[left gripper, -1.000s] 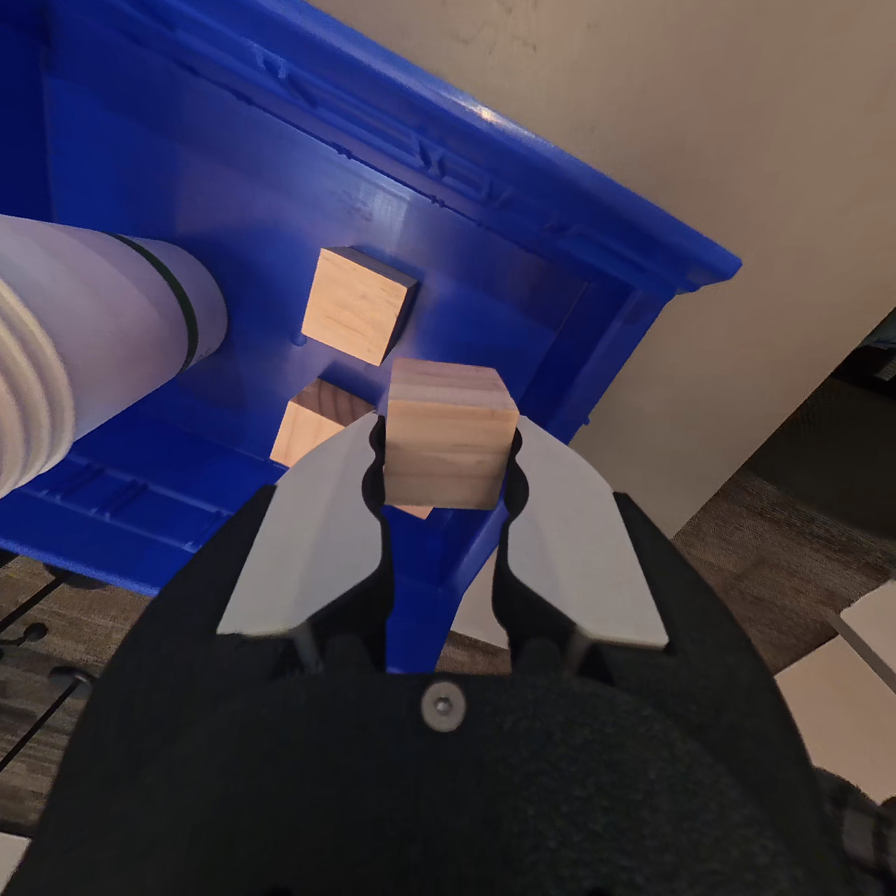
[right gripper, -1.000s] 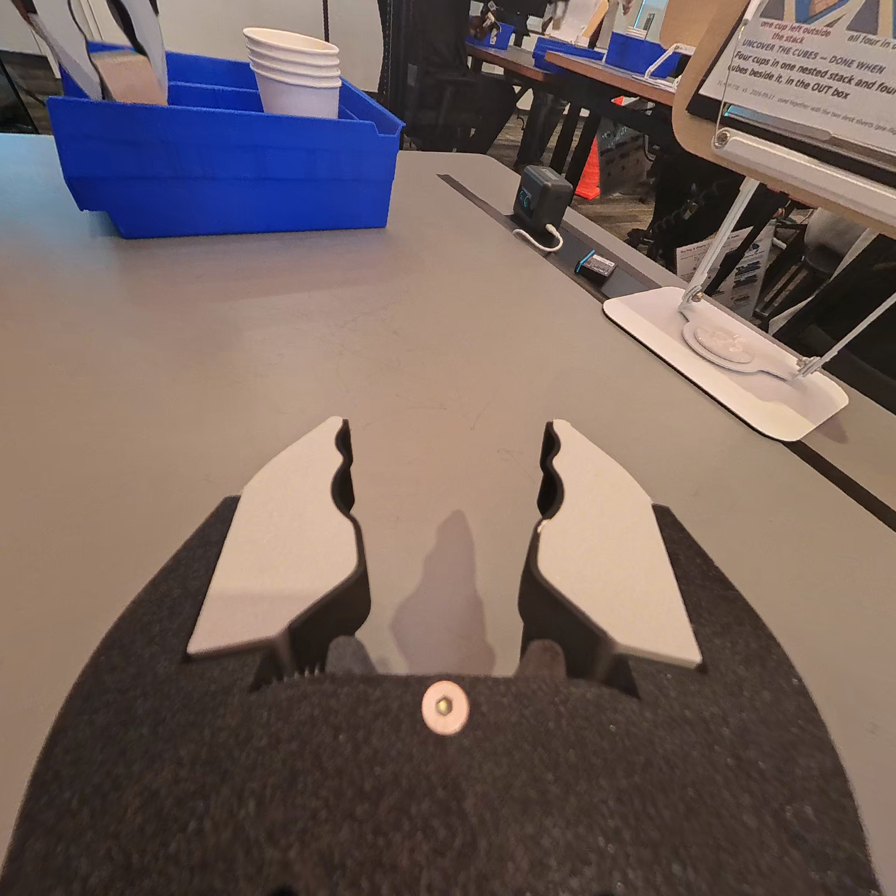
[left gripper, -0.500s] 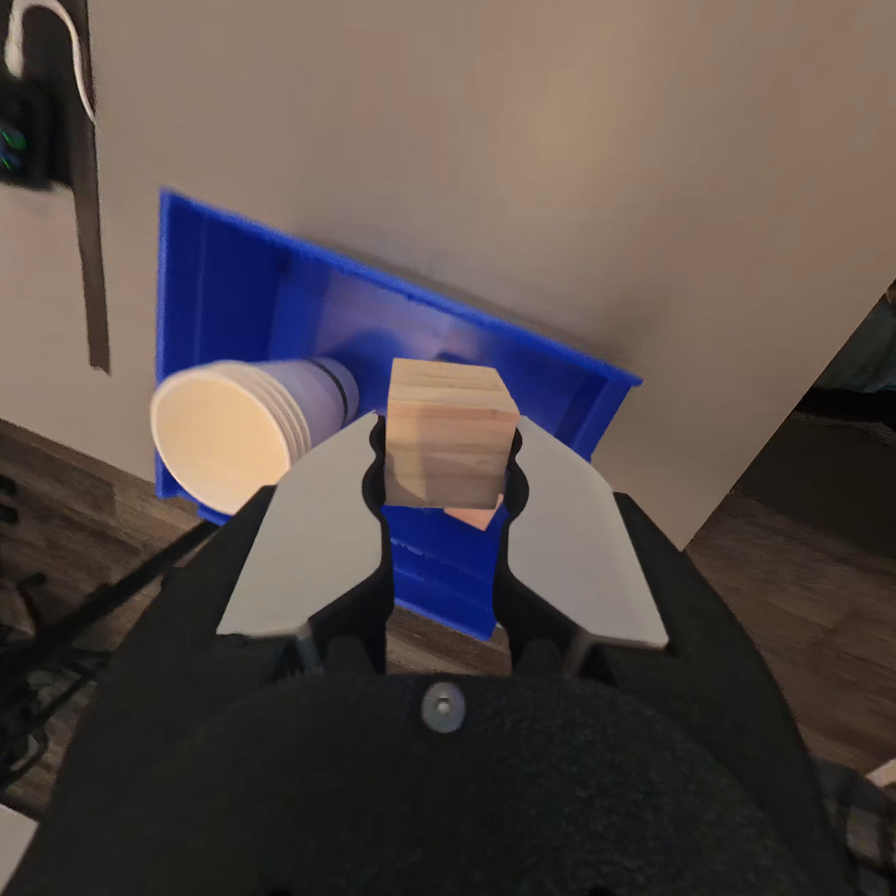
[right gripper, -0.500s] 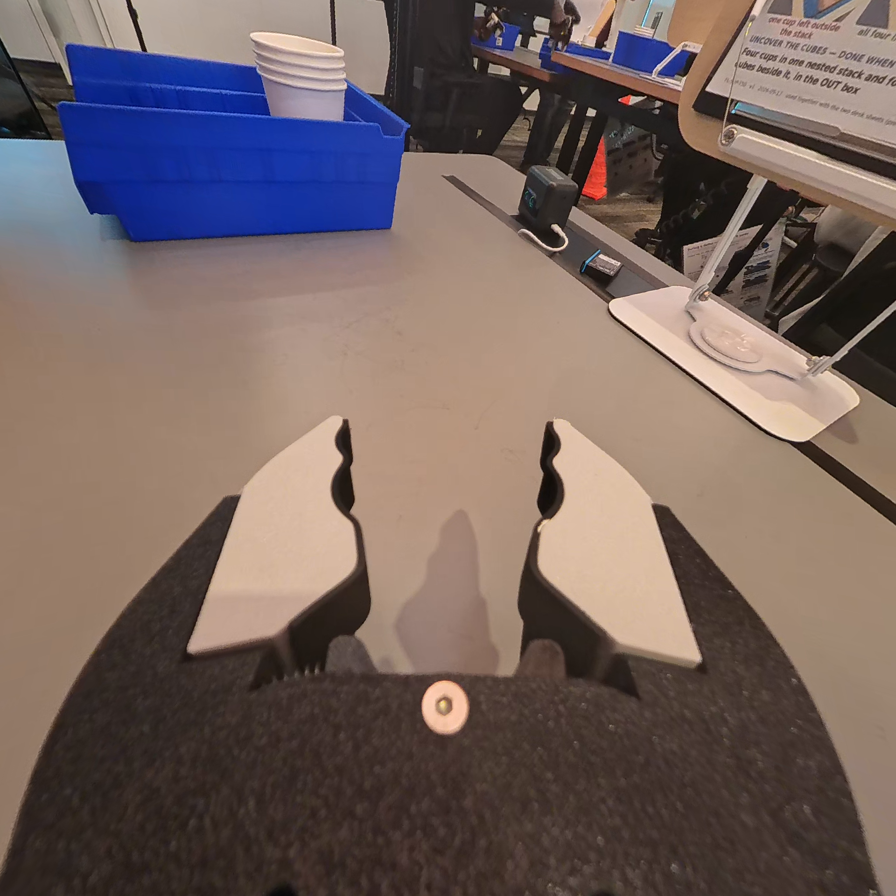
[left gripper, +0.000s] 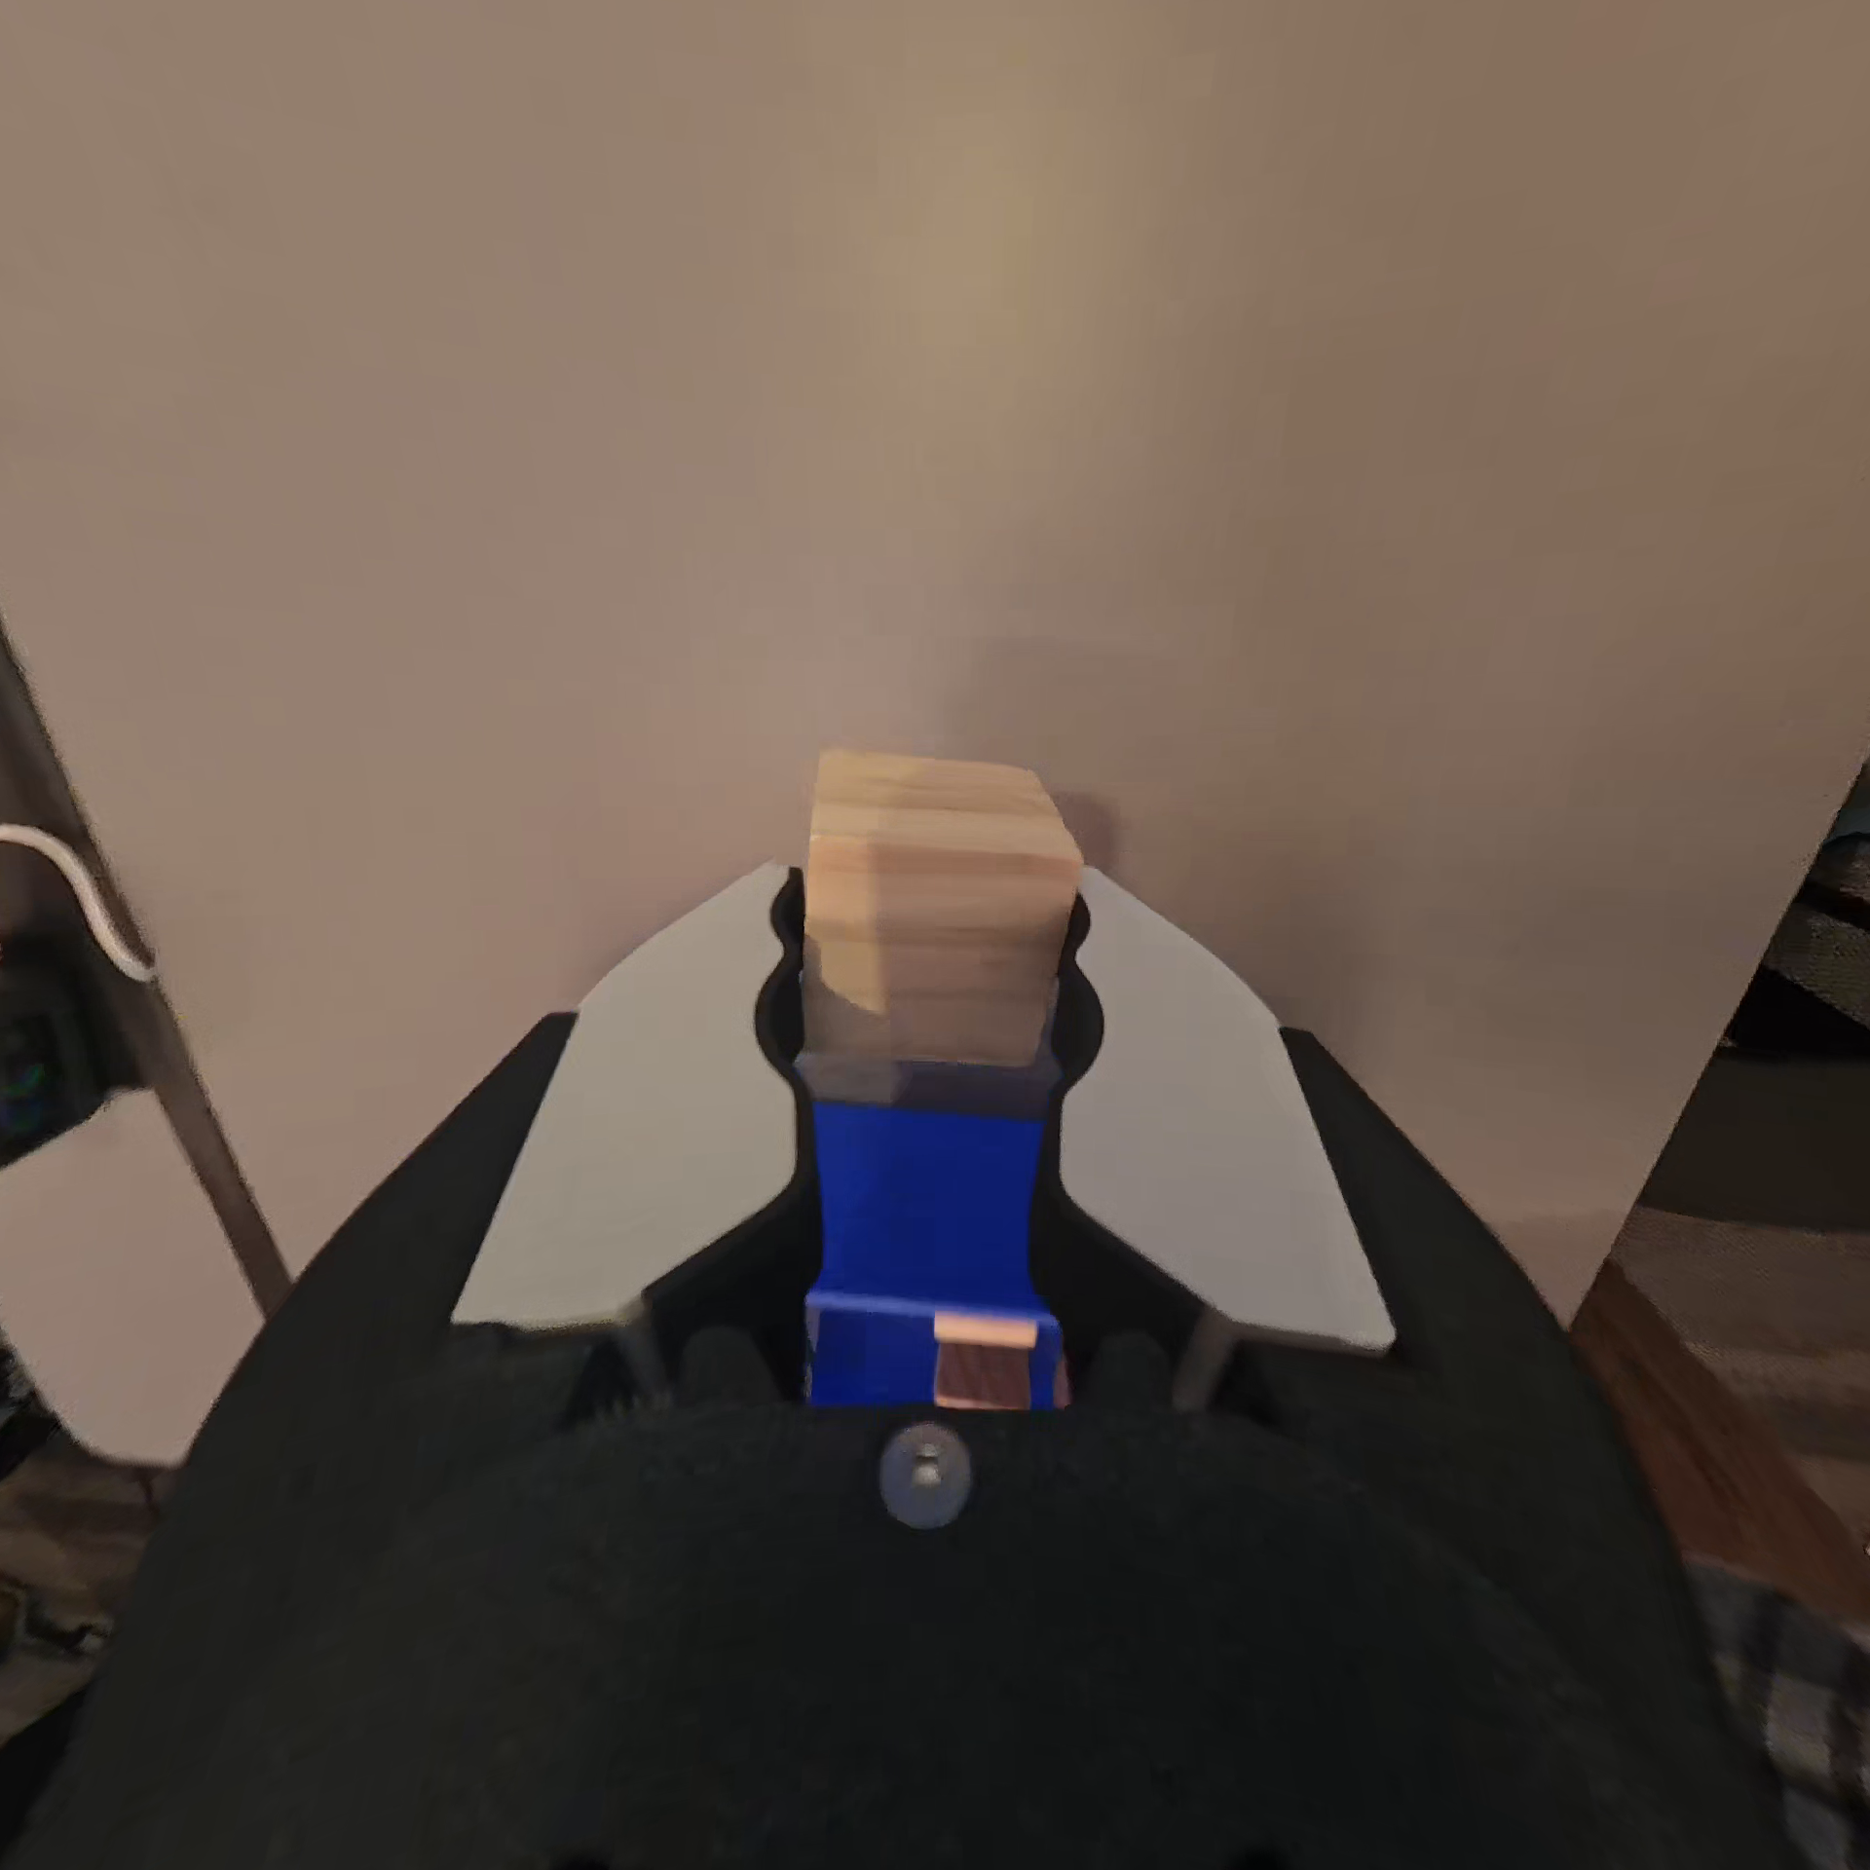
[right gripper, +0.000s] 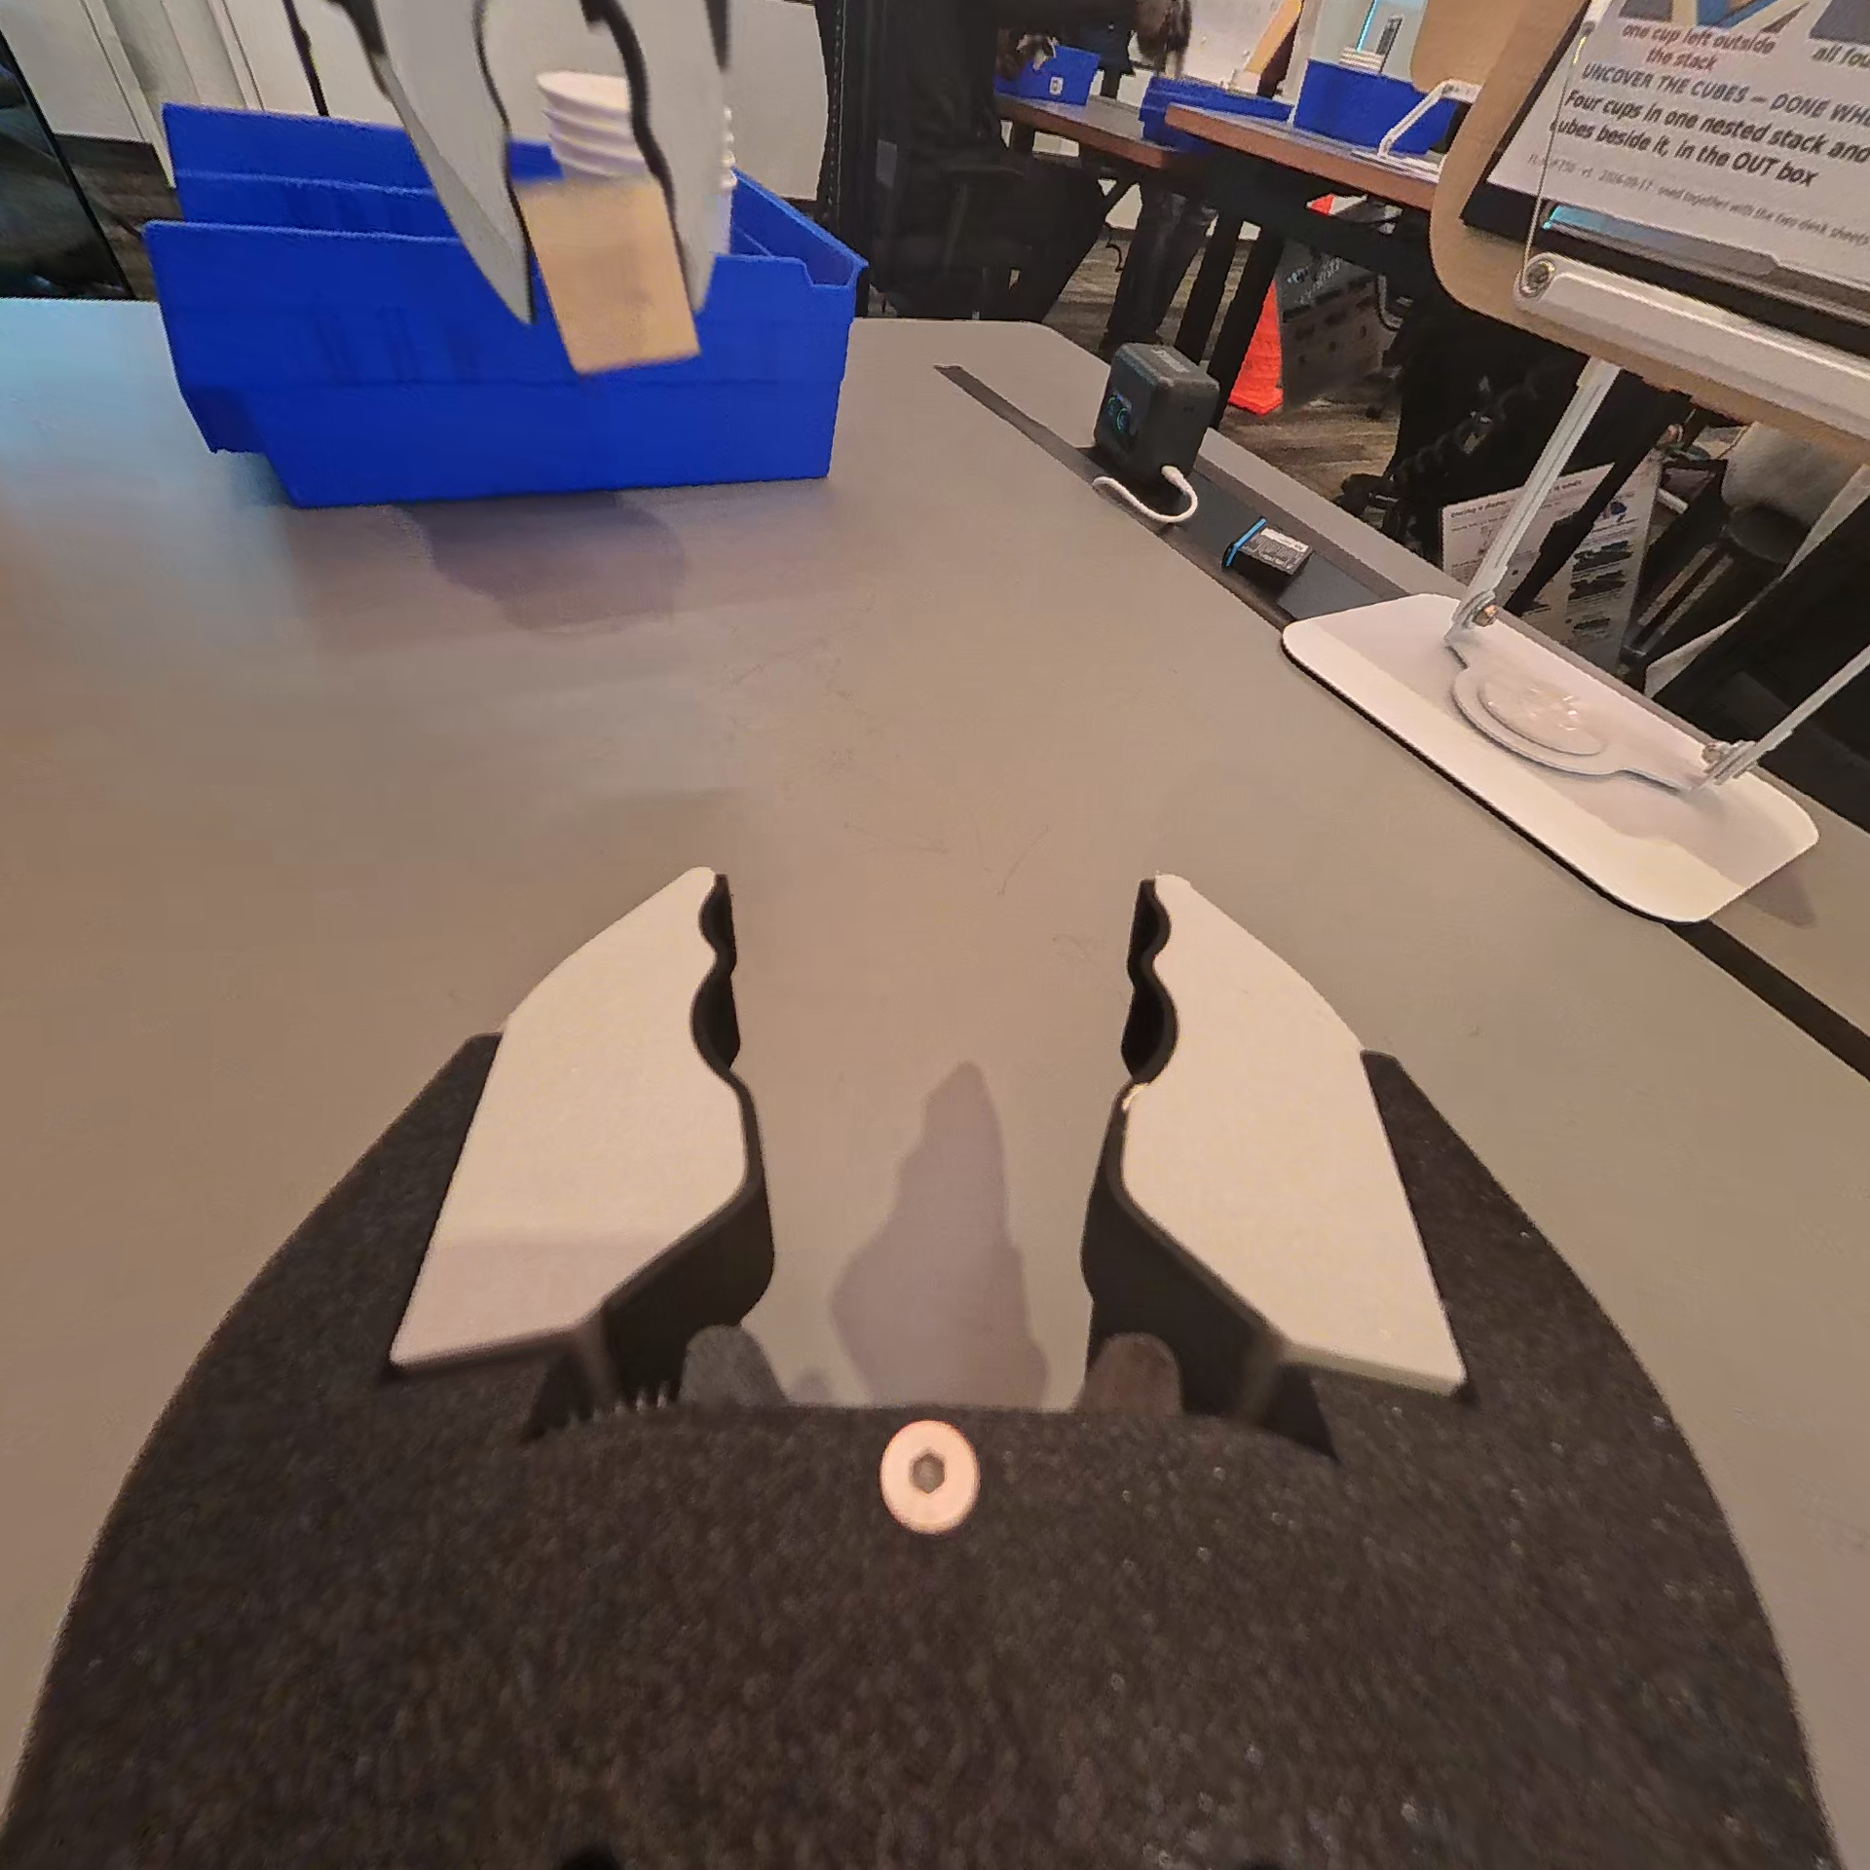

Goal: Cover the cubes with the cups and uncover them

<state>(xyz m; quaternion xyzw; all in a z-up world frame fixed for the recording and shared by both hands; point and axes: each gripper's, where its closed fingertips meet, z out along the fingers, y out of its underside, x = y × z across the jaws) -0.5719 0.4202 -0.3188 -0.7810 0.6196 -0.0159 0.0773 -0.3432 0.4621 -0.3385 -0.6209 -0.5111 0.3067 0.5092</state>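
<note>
A: The grey worktop [right gripper: 911, 658] is filling both views, and the blue bin [right gripper: 506, 405] is sitting at its far left corner.

B: White cups [right gripper: 597, 121] are standing nested inside that bin, partly hidden behind the left gripper [right gripper: 597, 273].

A: And off to the right, a white stand [right gripper: 1538, 749] is resting on the worktop, holding up a board with a printed sheet.

B: Now the left gripper [left gripper: 936, 911]: its jaws are clamping a wooden cube [left gripper: 936, 901], one finger pressing each side.

A: In the right wrist view that cube [right gripper: 617, 278] is hanging in the air in front of the bin, clear of the worktop, with a shadow lying just below on the grey surface.

B: The left wrist view is looking straight down, a strip of the bin [left gripper: 926, 1194] showing between the fingers, with a second cube [left gripper: 982, 1371] lying in it.

A: The right gripper [right gripper: 931, 890] is hovering low over bare worktop near the front, jaws spread wide and holding nothing.

B: A small black device [right gripper: 1154, 405] with a white cable is sitting along the dark strip beyond.
</note>
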